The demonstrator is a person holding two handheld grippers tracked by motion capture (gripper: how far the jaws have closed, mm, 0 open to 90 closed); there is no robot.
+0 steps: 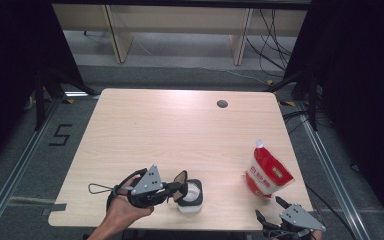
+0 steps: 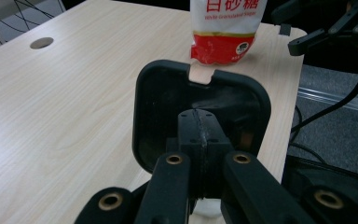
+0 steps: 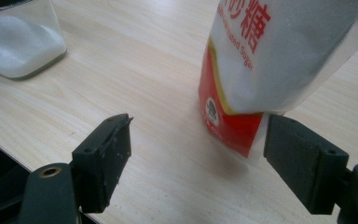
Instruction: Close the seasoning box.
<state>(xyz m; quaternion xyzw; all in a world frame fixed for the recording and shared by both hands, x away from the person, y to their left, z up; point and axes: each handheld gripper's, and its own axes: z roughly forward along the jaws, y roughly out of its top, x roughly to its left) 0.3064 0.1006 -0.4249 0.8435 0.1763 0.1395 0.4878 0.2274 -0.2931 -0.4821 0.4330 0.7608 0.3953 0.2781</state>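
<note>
Left gripper [image 1: 172,190], near the front edge of the table [image 1: 145,125]: jaws pressed together on the rim of a black lid [image 1: 181,185]. In the left gripper view the two jaws meet flat against each other at the lid's [image 2: 168,98] lower edge, with the lid standing nearly upright in front of them. It is a rounded square with a small notch in its top edge. From above, the lid sits tilted just over the left side of a clear jar [image 1: 191,196], which stands on the table and holds white grains. The left hand [image 1: 122,210] wraps the gripper body from below; a cable loop trails to its left.

Right gripper [image 1: 267,210], at the front right corner of the table: jaws spread wide, nothing between the pads. In the right gripper view the gripper [image 3: 198,154] sits low over the tabletop, and the sugar bag [image 3: 265,70] stands just ahead of it, its red bottom corner just beside the right-hand jaw; whether they touch I cannot tell.

The bag [image 1: 267,172] is red and white, leaning, near the table's right edge, well apart from the jar. In the right gripper view the jar [image 3: 21,39] shows at the upper left. A round hole [image 1: 222,104] sits near the far edge of the table.
</note>
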